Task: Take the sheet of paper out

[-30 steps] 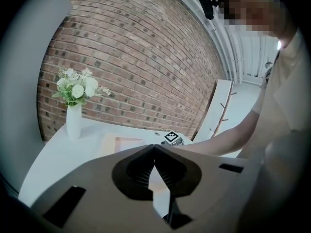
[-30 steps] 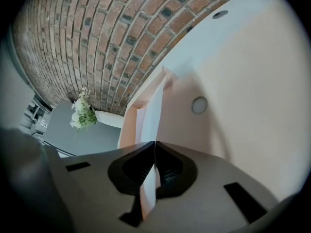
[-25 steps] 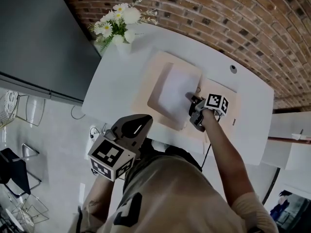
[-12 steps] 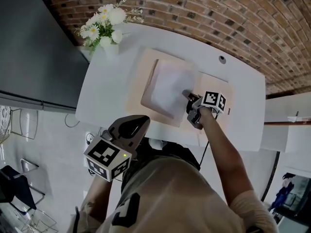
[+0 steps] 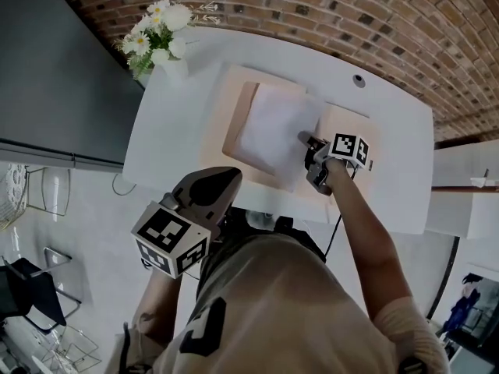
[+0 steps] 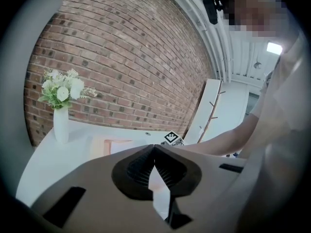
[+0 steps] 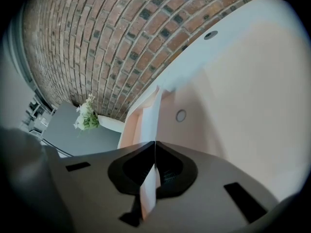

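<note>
The right gripper [image 5: 306,142] is reaching over the white table [image 5: 175,127], its jaws pressed together and pinching the near right edge of the sheet of paper [image 5: 273,131]. In the right gripper view the sheet [image 7: 148,186] is running edge-on through the closed jaws. The rest of the sheet is lying across a pale peach folder [image 5: 218,135], which is spreading out under and around it; a strip of the folder's darker inside is showing along the sheet's left side. A round snap button [image 7: 181,115] is sitting on the folder just beyond the pinch. The left gripper [image 5: 232,179] is hanging off the table's near edge, jaws meeting at the tips with nothing between them. A vase of white flowers [image 5: 160,37] is standing at the far left corner, well apart from the folder, below the brick wall [image 5: 351,14]
</note>
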A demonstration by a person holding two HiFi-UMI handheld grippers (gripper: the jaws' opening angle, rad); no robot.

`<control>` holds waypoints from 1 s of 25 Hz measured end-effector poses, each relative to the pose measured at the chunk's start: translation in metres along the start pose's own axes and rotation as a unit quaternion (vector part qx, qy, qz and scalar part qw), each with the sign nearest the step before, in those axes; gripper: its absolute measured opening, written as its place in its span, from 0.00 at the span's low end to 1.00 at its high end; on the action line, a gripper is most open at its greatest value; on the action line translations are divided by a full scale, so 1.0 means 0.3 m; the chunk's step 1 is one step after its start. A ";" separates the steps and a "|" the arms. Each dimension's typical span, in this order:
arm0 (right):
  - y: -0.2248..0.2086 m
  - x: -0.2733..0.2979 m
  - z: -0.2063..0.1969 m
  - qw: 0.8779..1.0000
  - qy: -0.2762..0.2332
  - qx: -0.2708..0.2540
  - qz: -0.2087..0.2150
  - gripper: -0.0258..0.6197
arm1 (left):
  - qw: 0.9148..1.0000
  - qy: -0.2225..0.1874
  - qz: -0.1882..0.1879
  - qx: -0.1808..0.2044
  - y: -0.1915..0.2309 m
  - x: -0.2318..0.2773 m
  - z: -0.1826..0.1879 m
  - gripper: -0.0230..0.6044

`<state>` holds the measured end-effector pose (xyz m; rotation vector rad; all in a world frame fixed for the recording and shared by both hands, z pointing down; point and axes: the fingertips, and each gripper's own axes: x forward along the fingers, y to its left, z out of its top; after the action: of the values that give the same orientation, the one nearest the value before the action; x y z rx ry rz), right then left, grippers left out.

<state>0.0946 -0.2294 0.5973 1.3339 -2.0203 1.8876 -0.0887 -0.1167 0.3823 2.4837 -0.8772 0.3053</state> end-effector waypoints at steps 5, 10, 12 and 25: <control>-0.021 -0.017 0.009 1.000 0.015 -0.015 0.006 0.08 | 1.000 -0.018 0.014 -0.012 -0.049 0.018 0.021 0.06; -0.017 -0.030 0.023 0.999 0.029 -0.034 0.014 0.08 | 0.999 -0.022 0.030 -0.013 -0.075 0.029 0.030 0.06; -0.011 -0.028 0.022 0.998 0.032 -0.041 0.019 0.08 | 0.999 -0.019 0.035 -0.011 -0.072 0.025 0.029 0.06; -0.084 -0.168 0.031 0.998 0.021 -0.050 0.019 0.08 | 1.000 -0.002 0.014 0.007 -0.129 0.094 0.033 0.06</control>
<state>0.1460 -0.2074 0.5852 1.2312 -2.1038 1.7869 -0.0419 -0.1105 0.3696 2.4875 -0.9156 0.3164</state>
